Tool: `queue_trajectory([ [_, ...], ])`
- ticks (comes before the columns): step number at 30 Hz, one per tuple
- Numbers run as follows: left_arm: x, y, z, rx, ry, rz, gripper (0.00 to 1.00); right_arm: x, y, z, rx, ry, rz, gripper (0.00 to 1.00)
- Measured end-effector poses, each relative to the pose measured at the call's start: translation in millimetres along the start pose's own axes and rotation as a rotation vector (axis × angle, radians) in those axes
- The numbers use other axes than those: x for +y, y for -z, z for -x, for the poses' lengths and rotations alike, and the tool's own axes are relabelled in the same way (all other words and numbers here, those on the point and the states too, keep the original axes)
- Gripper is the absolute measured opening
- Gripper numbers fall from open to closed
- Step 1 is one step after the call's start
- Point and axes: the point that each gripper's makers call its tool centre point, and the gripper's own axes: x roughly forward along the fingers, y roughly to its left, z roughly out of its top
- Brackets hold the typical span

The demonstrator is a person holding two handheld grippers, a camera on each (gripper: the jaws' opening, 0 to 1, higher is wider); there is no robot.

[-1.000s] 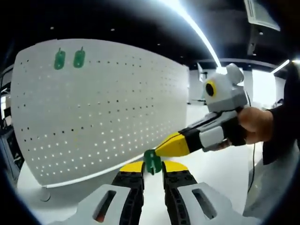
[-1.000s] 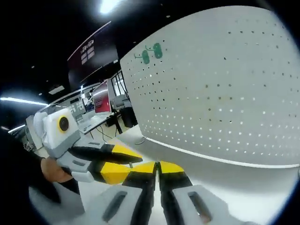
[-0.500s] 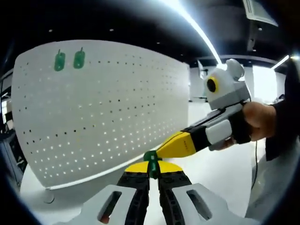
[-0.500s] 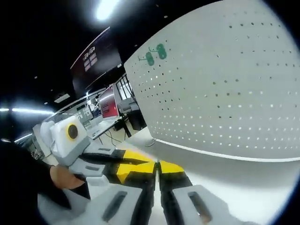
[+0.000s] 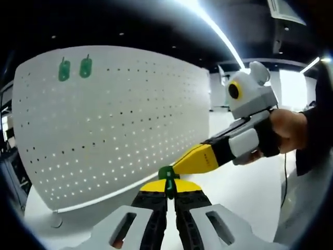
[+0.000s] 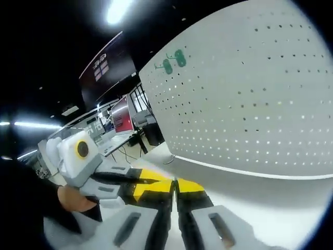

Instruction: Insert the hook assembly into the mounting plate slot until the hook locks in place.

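Observation:
A small green hook (image 5: 166, 176) stands between the yellow-tipped jaws of my left gripper (image 5: 167, 186), which is shut on it. My right gripper (image 5: 182, 165) reaches in from the right, held by a hand (image 5: 287, 130), its closed yellow tip just beside the hook. The white pegboard mounting plate (image 5: 130, 120) rises behind, carrying two more green hooks (image 5: 64, 69) (image 5: 86, 66) near its top left. In the right gripper view my right gripper (image 6: 175, 187) is shut with nothing seen between the jaws, the left gripper (image 6: 153, 181) meets it from the left, and the pegboard (image 6: 250, 104) stands to the right with the two hooks (image 6: 167, 66) (image 6: 180, 57).
The pegboard stands on a white tabletop (image 5: 244, 192) with a round foot (image 5: 53, 221) at its lower left. A person's dark sleeve (image 5: 315, 130) is at the right edge. Desks with monitors (image 6: 122, 117) lie beyond the board's left end.
My left gripper's jaws have drawn together onto the green hook, which stood loosely between them a second ago. The right gripper's tip stays beside it.

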Motion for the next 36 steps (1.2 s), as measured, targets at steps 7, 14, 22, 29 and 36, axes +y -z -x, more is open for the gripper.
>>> queue_trajectory([
  [7, 2.3, -0.9, 0.1, -0.004, -0.008, 0.004, 0.03, 0.1, -0.3, -0.1, 0.0, -0.005, -0.009, 0.0],
  [14, 3.4, -0.5, 0.5, -0.007, -0.007, 0.023, 0.03, 0.9, 0.0, -1.3, 0.006, -0.008, -0.003, 0.0],
  [22, 8.7, -2.1, 2.1, -0.014, -0.027, 0.031, 0.03, 3.0, -5.2, -1.6, -0.007, 0.003, 0.059, 0.11],
  [29, 19.7, -6.4, 8.5, -0.032, -0.062, 0.043, 0.03, 1.1, -16.6, 2.6, -0.044, 0.02, 0.102, 0.18],
  [36, 35.5, -15.7, 19.3, -0.066, -0.119, 0.05, 0.03, -3.4, -24.6, 7.3, -0.059, 0.059, 0.16, 0.25],
])
